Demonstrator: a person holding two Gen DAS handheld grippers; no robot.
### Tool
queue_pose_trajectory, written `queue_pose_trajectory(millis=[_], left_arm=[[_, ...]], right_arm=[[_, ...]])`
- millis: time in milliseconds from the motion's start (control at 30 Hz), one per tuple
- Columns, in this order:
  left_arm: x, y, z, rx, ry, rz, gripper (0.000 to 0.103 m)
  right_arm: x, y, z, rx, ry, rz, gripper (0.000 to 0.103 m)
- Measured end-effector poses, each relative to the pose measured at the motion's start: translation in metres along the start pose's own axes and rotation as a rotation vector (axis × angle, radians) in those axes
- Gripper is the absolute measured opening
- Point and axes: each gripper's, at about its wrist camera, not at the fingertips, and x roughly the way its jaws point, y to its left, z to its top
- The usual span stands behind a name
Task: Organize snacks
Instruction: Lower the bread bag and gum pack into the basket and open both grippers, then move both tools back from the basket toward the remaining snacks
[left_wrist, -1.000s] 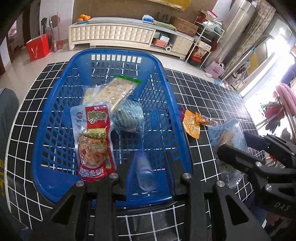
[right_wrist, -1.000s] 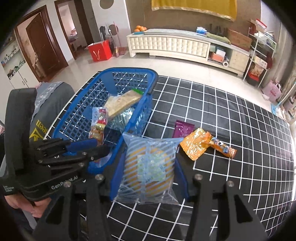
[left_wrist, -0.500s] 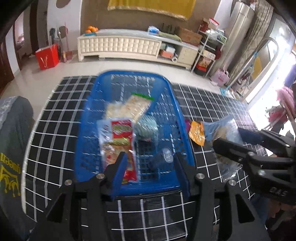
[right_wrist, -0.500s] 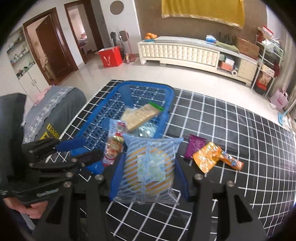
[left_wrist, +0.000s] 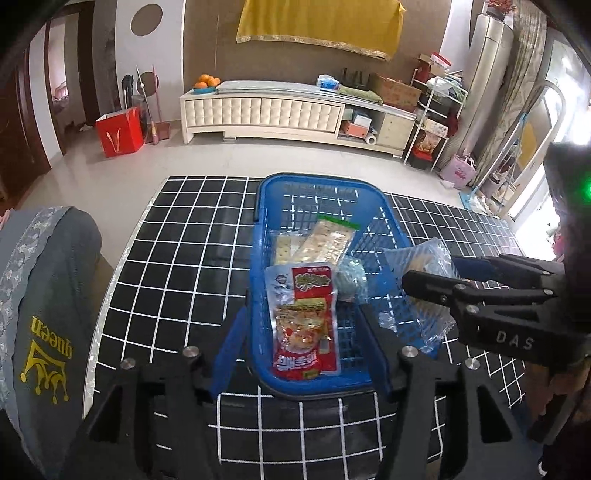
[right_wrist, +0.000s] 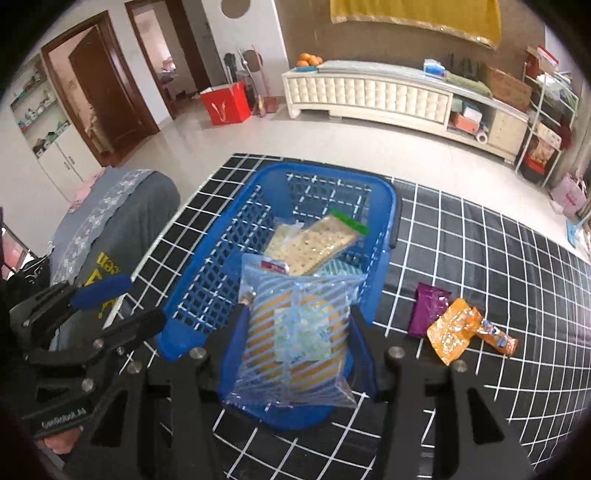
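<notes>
A blue plastic basket (left_wrist: 266, 206) (right_wrist: 207, 280) stands on the black grid table. In it lie a red snack pouch (left_wrist: 304, 317), cracker packs (left_wrist: 325, 242) (right_wrist: 314, 243) and a small clear green packet (left_wrist: 351, 278). My right gripper (right_wrist: 295, 332) is shut on a blue-striped clear bag with a round cake (right_wrist: 299, 336) (left_wrist: 424, 291), held above the basket's near right rim. My left gripper (left_wrist: 303, 354) is open and empty, held above the basket's near end. A purple packet (right_wrist: 428, 308) and orange packets (right_wrist: 454, 334) lie on the table right of the basket.
A grey cushioned chair back (left_wrist: 40, 302) (right_wrist: 110, 229) stands at the table's left edge. Beyond the table are a tiled floor, a white cabinet (left_wrist: 266, 110) and a red bag (left_wrist: 120, 131).
My left gripper pulled back and up from the basket, empty. My right gripper carried the striped bag left, from the table to above the basket's right rim.
</notes>
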Motion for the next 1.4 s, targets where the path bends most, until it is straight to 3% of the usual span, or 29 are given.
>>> queue_pose_trajectory(millis=[233, 500, 600, 733, 800, 1133, 1400], left_arm=[[0.022, 0.007, 0.003, 0.007, 0.018, -0.004, 0.057], [0.037, 0.02, 0.0, -0.029, 0.034, -0.027, 0.057], [0.038, 0.023, -0.002, -0.046, 0.037, -0.035, 0.057], [0.037, 0.022, -0.004, -0.045, 0.045, -0.029, 0.057], [0.032, 0.019, -0.004, -0.043, 0.041, -0.023, 0.057], [0.005, -0.011, -0.003, 0.014, 0.009, -0.016, 0.057], [-0.007, -0.063, -0.001, 0.087, -0.012, -0.036, 0.057]], right_arm=[[0.031, 0.0, 0.004, 0.015, 0.067, -0.019, 0.057], [0.042, -0.002, 0.005, 0.039, 0.077, -0.066, 0.058], [0.041, -0.002, 0.004, 0.035, 0.087, -0.061, 0.065], [0.031, 0.0, 0.002, 0.029, 0.049, -0.061, 0.087], [0.024, 0.002, 0.001, 0.014, 0.022, -0.086, 0.088], [-0.02, -0.015, -0.01, 0.047, -0.038, -0.046, 0.089], [-0.058, -0.051, -0.032, 0.07, -0.086, -0.059, 0.089]])
